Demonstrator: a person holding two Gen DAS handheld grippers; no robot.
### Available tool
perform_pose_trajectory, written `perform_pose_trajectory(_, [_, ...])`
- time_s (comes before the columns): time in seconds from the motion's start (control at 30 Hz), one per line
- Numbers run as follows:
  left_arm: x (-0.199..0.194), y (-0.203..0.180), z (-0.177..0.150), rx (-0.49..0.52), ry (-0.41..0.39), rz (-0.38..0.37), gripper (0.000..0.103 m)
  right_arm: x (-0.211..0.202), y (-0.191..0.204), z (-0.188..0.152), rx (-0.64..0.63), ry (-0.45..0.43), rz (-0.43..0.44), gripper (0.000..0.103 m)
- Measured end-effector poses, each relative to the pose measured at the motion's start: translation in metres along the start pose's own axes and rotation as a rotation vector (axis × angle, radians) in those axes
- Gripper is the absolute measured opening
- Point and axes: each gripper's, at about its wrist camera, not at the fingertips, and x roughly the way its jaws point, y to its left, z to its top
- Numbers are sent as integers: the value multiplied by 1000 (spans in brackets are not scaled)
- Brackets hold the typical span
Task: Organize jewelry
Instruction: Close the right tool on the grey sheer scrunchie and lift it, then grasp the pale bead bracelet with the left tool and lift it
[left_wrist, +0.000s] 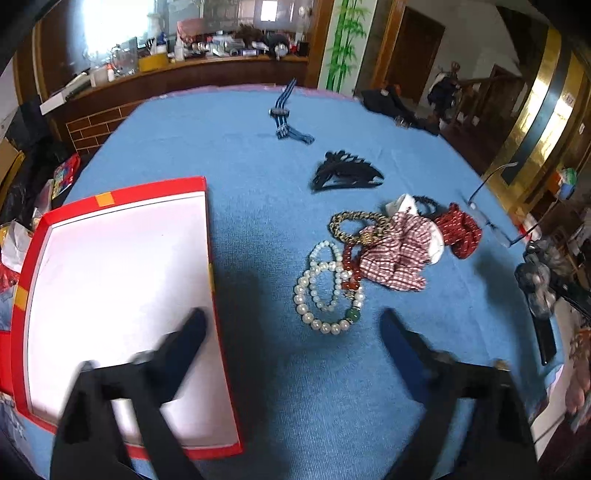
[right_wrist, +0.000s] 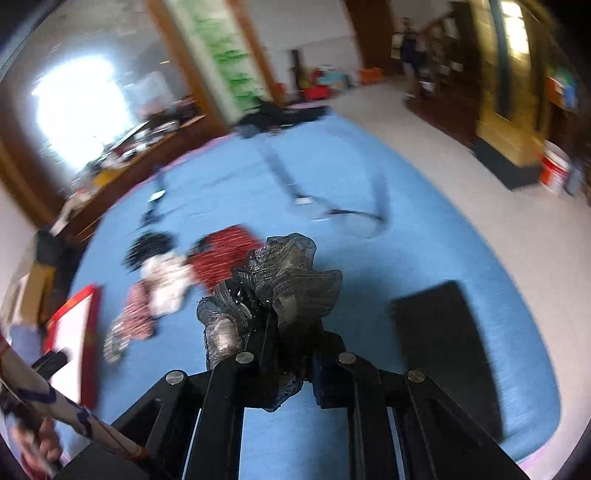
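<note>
In the left wrist view my left gripper (left_wrist: 291, 321) is open above the blue cloth, its left finger over the red box with a white inside (left_wrist: 110, 280). Just ahead lie a pearl bracelet (left_wrist: 325, 291), a red bead bracelet (left_wrist: 351, 266), a gold chain bracelet (left_wrist: 354, 221), a checked scrunchie (left_wrist: 395, 254) and a red scrunchie (left_wrist: 460, 229). A black hair claw (left_wrist: 347, 173) and a blue striped watch (left_wrist: 284, 114) lie farther off. My right gripper (right_wrist: 273, 332) is shut on a grey-black gauze scrunchie (right_wrist: 284, 280), held above the cloth; it also shows in the left wrist view (left_wrist: 539, 280).
Glasses (left_wrist: 491, 214) lie near the table's right edge. A flat black object (right_wrist: 443, 350) lies on the cloth to the right of my right gripper. A cluttered wooden counter (left_wrist: 184, 70) stands behind the table. The right wrist view is motion-blurred.
</note>
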Motion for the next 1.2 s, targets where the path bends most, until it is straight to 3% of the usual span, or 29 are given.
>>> perform_pose_trajectory(0.03, [6, 2, 6, -9, 23, -8, 57, 1, 8, -3, -18, 5, 16, 14])
perform_pose_trajectory(0.1, [21, 5, 20, -23, 102, -46, 42, 4, 25, -9, -55, 14, 42, 15])
perform_pose_trajectory(0.17, [35, 3, 35, -12, 144, -92, 42, 8, 39, -14, -75, 22, 62, 16])
perform_pose_trajectory(0.37, [69, -7, 55, 28, 220, -70, 42, 13, 46, -22, -80, 40, 83, 18])
perform_pose_trajectory(0.57, [89, -10, 60, 42, 247, -63, 41, 15, 42, -24, -75, 47, 73, 19])
perform_pose_trajectory(0.67, [100, -11, 63, 50, 259, -41, 35, 14, 40, -24, -73, 47, 75, 20])
perform_pose_trajectory(0.7, [104, -11, 64, 48, 264, -44, 28, 14, 41, -24, -74, 47, 75, 20])
perform_pose_trajectory(0.83, [111, -15, 64, 59, 268, -60, 5, 14, 44, -26, -75, 47, 78, 20])
perform_pose_trajectory(0.97, [104, -24, 55, 102, 226, -20, 5, 13, 46, -27, -74, 46, 80, 20])
perform_pose_trajectory(1.2, [51, -26, 51, 80, 113, -96, 5, 7, 52, -26, -80, 33, 89, 20])
